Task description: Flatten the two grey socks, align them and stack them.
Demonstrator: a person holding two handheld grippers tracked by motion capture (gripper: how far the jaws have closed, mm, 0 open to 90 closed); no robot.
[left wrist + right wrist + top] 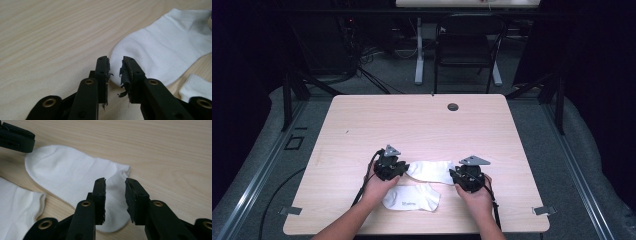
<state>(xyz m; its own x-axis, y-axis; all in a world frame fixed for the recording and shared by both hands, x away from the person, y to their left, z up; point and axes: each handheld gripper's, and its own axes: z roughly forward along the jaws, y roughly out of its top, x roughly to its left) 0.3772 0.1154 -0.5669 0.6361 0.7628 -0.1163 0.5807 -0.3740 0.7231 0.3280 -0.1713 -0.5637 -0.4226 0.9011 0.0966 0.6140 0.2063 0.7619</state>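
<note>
Two white socks lie on the wooden table (412, 120). The farther sock (432, 171) stretches flat between my two grippers, and the nearer sock (412, 197) lies just in front of it. My left gripper (399, 167) sits at the farther sock's left end. In the left gripper view its jaws (115, 65) stand apart, with the sock's rounded end (162, 47) just beyond the tips. My right gripper (458, 176) is at the sock's right end. Its jaws (115, 187) are open above that end of the sock (67, 177), not pressing it.
A cable hole (453, 106) sits near the table's far edge. A black chair (467, 45) and a white table leg (419, 50) stand beyond the table. The second sock's edge (197, 86) lies close beside the left gripper. The left gripper's jaw (15, 137) reaches into the right gripper view at top left.
</note>
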